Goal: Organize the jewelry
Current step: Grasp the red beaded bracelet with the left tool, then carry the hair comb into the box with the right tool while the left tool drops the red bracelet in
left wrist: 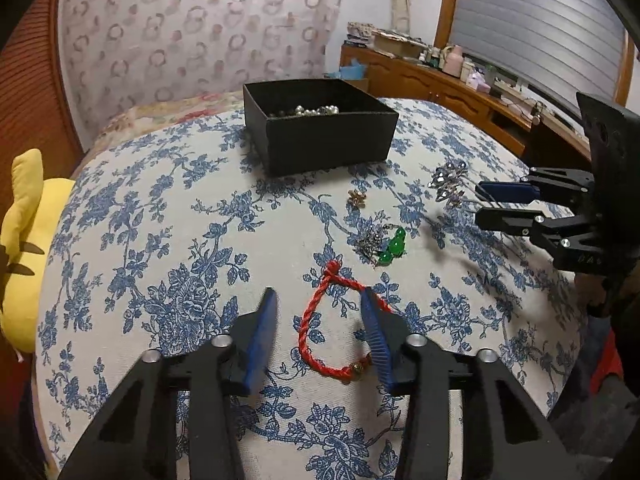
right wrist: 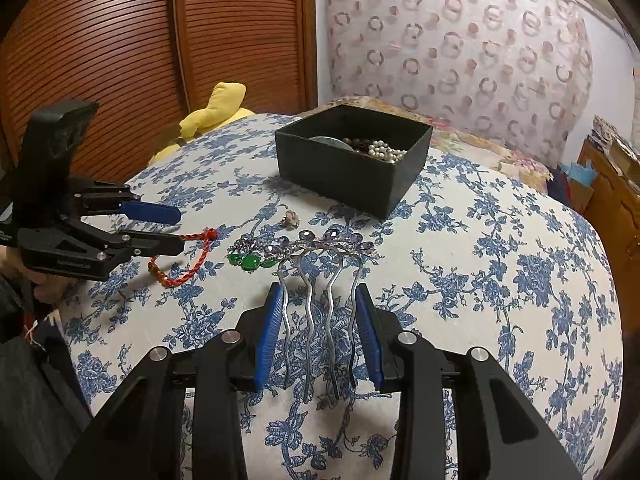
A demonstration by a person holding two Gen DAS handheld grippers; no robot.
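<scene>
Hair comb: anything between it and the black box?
Nothing visible blocks it. The hair comb sits in the right gripper, and only bare bedspread lies before the open black box.

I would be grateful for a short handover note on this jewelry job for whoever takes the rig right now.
Left gripper: jaws set around the red cord bracelet, one pad touching the cord; whether it is pinched I cannot tell.
Right gripper: shut on the prongs of the purple hair comb.
Black box sits at the far side of the floral cloth; pearls and dark beads are already inside.
Left outside the box: bracelet, comb, green bead piece, small flower brooch, silver cluster.
</scene>
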